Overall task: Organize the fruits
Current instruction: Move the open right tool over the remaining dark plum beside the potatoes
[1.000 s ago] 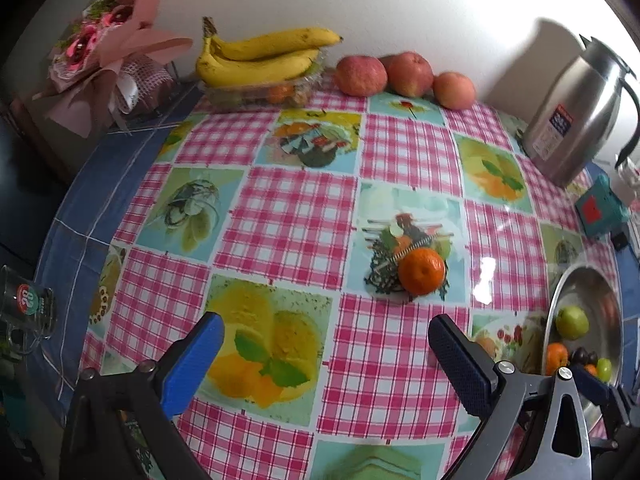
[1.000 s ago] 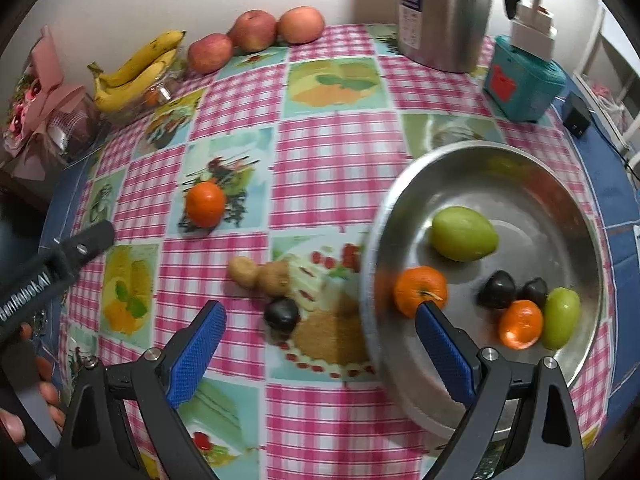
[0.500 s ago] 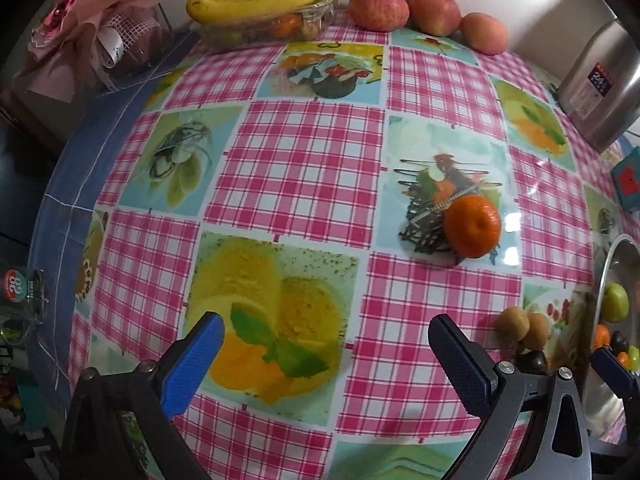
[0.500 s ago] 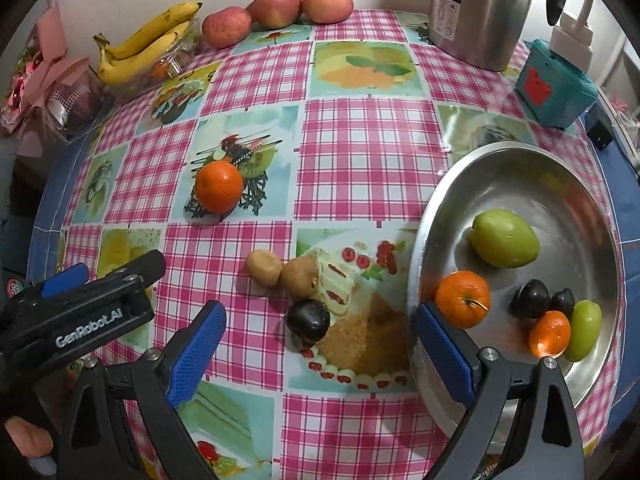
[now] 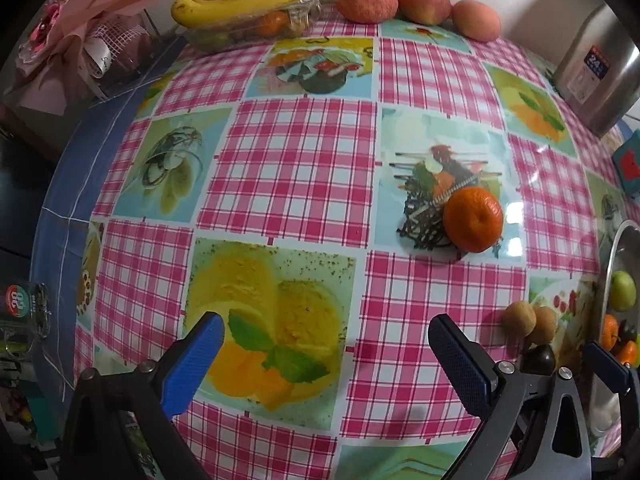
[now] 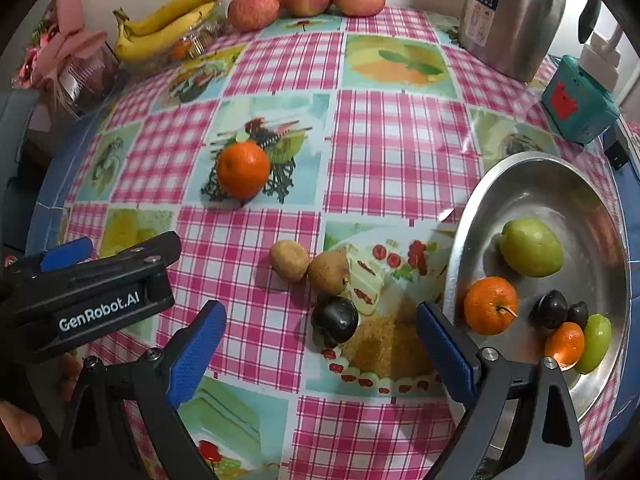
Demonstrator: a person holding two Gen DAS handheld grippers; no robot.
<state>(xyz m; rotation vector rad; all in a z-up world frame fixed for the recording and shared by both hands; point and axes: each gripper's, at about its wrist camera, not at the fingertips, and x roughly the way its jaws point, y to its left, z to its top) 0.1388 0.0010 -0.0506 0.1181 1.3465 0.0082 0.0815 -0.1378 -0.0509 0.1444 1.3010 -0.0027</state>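
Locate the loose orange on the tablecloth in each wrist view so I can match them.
Left wrist: loose orange right of centre, on a printed square.
Right wrist: the orange left of centre, upper half.
Shared landmark: three apples along the back wall.

Three oranges [image 6: 243,169] (one loose on the cloth, two in the steel bowl [image 6: 536,176]), two kiwis [image 6: 289,260], three dark plums [image 6: 335,319], two green fruits [image 6: 531,247], three apples [image 6: 253,11], one banana bunch [image 6: 168,20], one thermos [image 6: 508,12], two grippers [image 6: 320,330].
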